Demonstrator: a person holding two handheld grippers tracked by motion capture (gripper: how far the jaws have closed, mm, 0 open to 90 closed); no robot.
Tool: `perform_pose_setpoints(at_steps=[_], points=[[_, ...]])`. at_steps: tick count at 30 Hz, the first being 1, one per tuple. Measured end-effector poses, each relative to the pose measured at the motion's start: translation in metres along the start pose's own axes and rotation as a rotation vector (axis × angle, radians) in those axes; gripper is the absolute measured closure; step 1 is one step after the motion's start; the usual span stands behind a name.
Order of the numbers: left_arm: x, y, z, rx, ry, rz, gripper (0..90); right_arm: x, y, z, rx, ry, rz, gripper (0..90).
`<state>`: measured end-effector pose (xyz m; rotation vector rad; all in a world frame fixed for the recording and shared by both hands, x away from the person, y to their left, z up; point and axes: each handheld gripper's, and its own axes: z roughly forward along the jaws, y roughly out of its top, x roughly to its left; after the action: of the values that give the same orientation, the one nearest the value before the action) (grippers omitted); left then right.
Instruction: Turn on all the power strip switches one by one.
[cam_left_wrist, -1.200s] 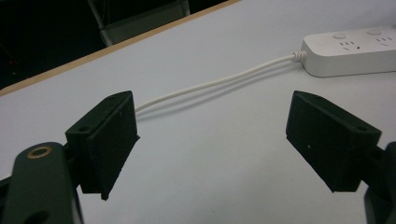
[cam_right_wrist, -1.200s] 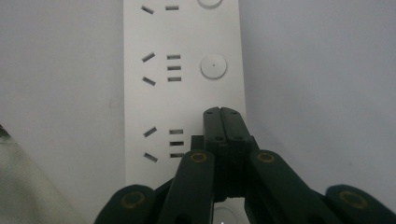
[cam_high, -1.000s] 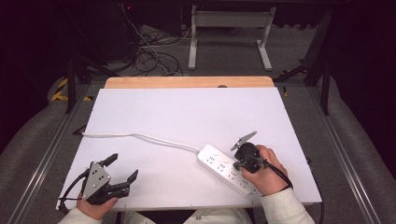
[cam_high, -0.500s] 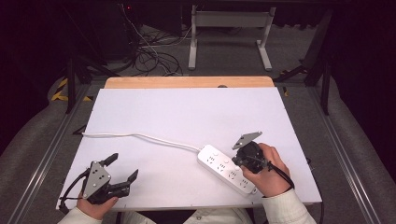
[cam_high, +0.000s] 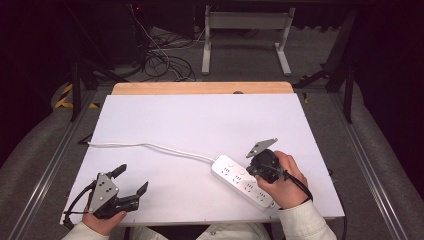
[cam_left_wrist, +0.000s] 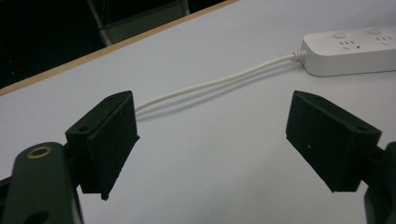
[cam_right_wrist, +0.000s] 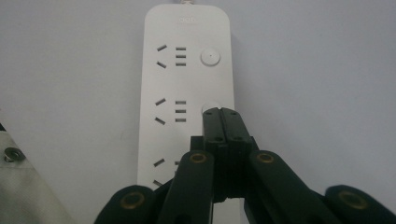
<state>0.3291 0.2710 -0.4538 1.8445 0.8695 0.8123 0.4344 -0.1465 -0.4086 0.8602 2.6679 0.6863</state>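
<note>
While your right gripper (cam_right_wrist: 223, 112) has its jaws pressed together with nothing between them, the right gripper view puts their joined tips on the second round button (cam_right_wrist: 208, 105) of the white power strip (cam_right_wrist: 187, 93); whether they press it I cannot tell. That view also shows the first button (cam_right_wrist: 210, 57) above it and the socket slots to its left. From the high view you get the wider layout instead: the right gripper (cam_high: 264, 166) sits over the strip (cam_high: 240, 180) in the lower right of the frame, the strip lying slantwise on the white table (cam_high: 200, 125). Its near end lies close to the table's bottom edge. Your left gripper (cam_high: 120, 192) rests at the lower left, jaws apart and empty, right by the bottom edge. The left gripper view shows the strip's cord (cam_left_wrist: 215, 84) running across bare table beyond the open jaws. Most of the table's upper half is free room.
</note>
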Motion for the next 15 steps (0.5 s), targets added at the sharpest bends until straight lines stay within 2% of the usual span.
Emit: perform_pose_setpoints(at_steps=[9,11,15], points=[[0.0,0.0,0.0,0.0,-0.002,0.0,16.9,-0.005,0.009,0.011,0.012,0.047,0.008,90.0],[0.0,0.0,0.0,-0.001,-0.005,-0.002,16.9,-0.007,0.01,0.015,0.011,0.075,0.019,90.0],[0.0,0.0,-0.001,-0.001,-0.004,0.005,16.9,-0.009,0.012,0.024,0.032,0.085,0.021,90.0]])
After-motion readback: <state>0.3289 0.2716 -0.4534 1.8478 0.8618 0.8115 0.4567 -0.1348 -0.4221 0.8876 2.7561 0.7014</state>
